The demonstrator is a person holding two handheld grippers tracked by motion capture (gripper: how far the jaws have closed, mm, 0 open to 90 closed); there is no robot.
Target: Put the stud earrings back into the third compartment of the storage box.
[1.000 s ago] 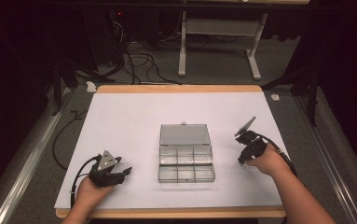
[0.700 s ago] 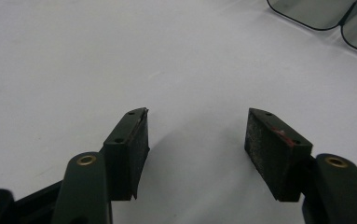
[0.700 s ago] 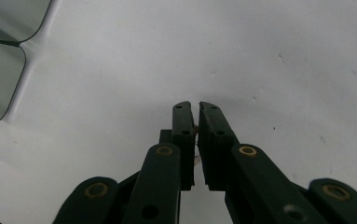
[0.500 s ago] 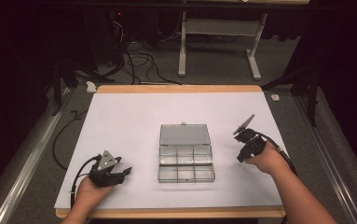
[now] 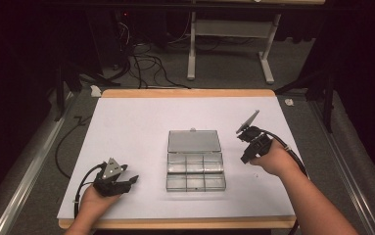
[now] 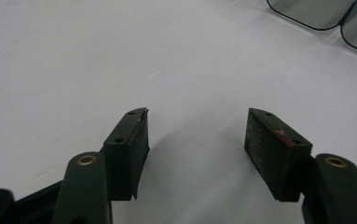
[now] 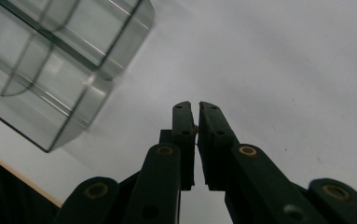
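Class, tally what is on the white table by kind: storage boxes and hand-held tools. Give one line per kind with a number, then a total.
Clear plastic compartment box, lid open: 1
Black two-jaw hand-held tools: 2, the left tool and the right tool
Total: 3

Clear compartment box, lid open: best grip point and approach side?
A judgement: pinch the compartment box by its right side wall, coming in from the right with the right gripper, which sits nearest. The thin upright wall suits the jaws. The lid lies flat behind, so avoid the far edge.
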